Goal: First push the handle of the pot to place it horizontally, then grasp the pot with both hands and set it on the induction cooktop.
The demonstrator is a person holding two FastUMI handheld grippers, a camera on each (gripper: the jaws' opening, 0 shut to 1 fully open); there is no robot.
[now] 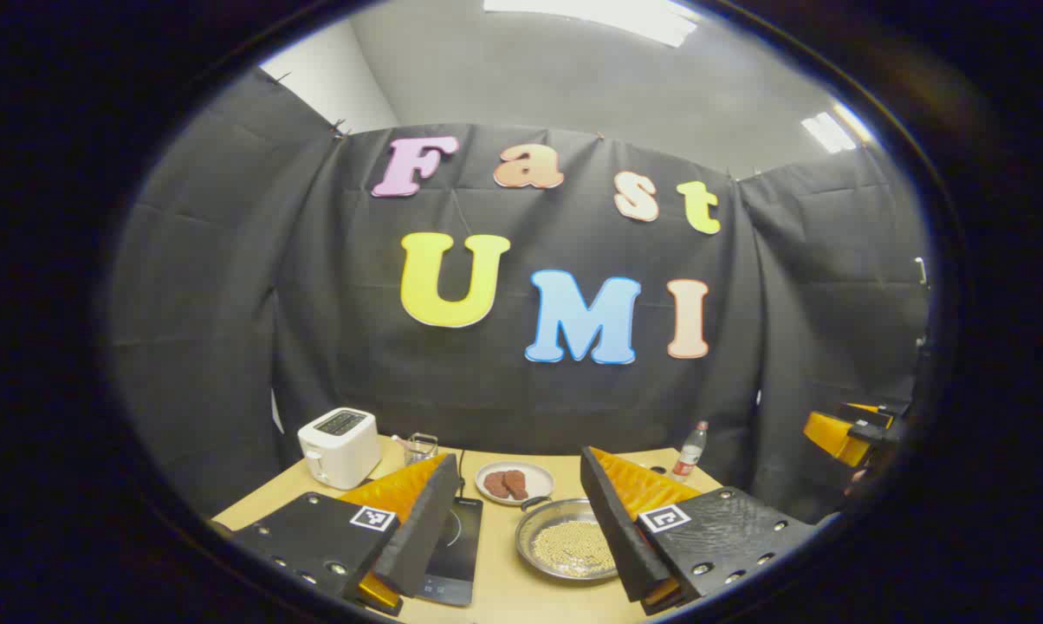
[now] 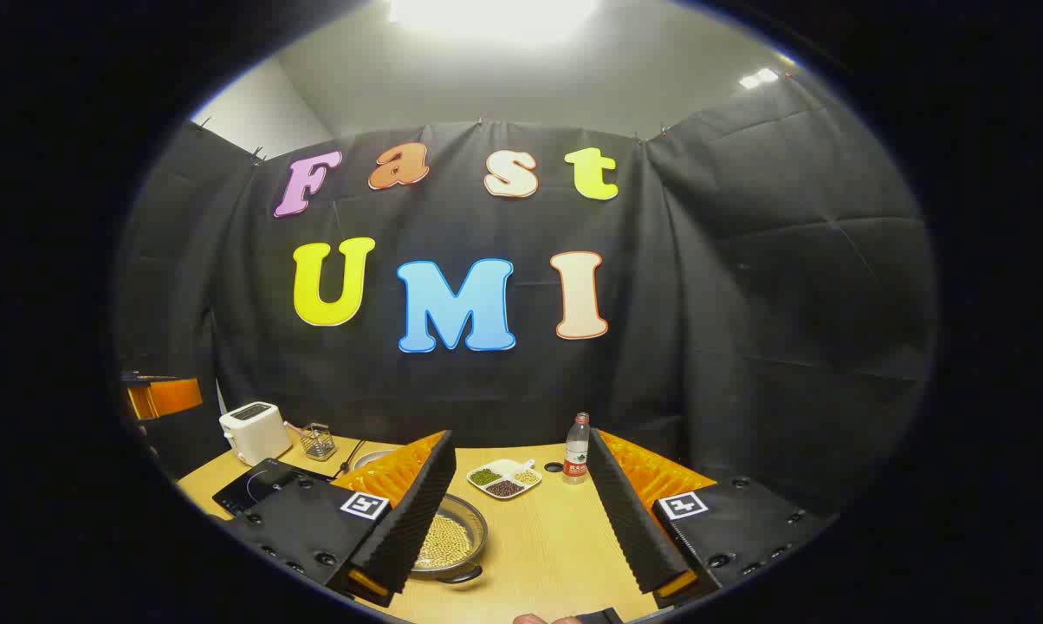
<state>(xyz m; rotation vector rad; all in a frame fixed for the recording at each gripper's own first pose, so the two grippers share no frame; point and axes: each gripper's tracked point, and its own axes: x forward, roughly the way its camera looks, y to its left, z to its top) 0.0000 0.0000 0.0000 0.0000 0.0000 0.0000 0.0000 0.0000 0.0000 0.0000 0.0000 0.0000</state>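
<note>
On the counter (image 1: 504, 589), at six o'clock: pot (image 1: 566, 539) full of beans (easily spilled if tilted). Left tongs (image 1: 513, 542) and right tongs (image 2: 521, 533) agape, empty.

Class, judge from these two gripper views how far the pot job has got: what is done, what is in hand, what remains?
Done: nothing yet. The pot, holding pale beans, sits on the table beside the induction cooktop, not on it; one pot handle points toward the back wall. In hand: nothing. The left gripper and right gripper are open above the table. Left: push the handle horizontal, grasp with both, set it on the cooktop.
</note>
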